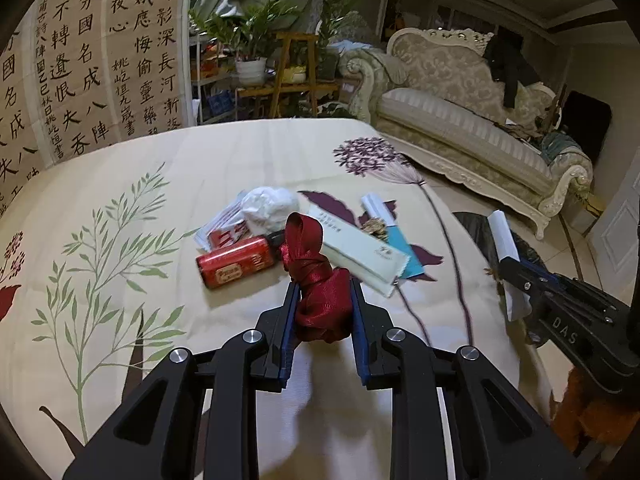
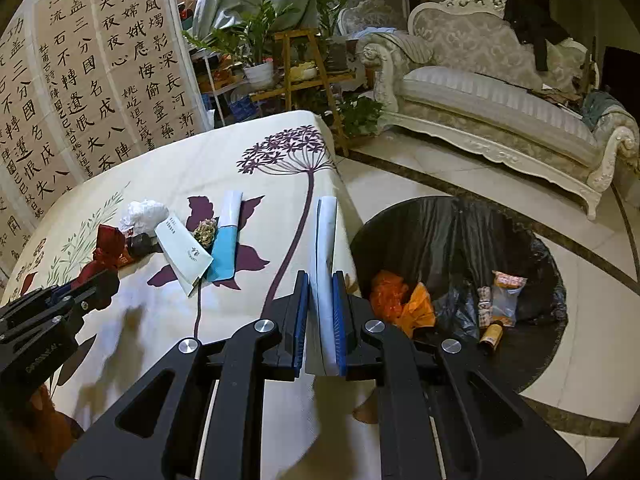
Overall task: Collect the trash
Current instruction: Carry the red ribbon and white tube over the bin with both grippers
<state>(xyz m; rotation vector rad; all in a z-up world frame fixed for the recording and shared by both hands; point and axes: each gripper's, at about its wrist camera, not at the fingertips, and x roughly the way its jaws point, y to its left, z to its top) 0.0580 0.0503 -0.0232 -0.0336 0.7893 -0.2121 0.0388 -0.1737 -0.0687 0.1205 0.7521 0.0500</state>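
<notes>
1. The ribbon [image 1: 316,280], a knotted red bundle, sits pinched between the pads of the left gripper [image 1: 323,292], just above the cloth [image 1: 168,152]. Its loose loop sticks up beyond the fingertips.
2. The right gripper [image 2: 322,292] is clamped on a folded white paper [image 2: 326,240], held over the table edge beside the bin [image 2: 440,220].
3. Left on the cloth, close together: a red can [image 1: 236,266] lying on its side, a crumpled white wad [image 1: 268,208], a pale sachet [image 1: 360,256], a blue-and-white packet [image 2: 226,240] and a small dried clump [image 2: 205,232].
4. The bin, lined in black, stands on the floor just off the table's corner and already holds orange wrappers [image 2: 400,300] and a small bottle [image 2: 491,334].
5. Risks, as I judge them:
   - The ribbon is slick and soft; a shallow grip could let it slide out on the way to the bin.
   - Its trailing loop could snag the can and roll it.
   - Both grippers heading for the bin could collide, as they are already near each other.
   - The paper, released too early, could flutter onto the floor rather than into the bin.
</notes>
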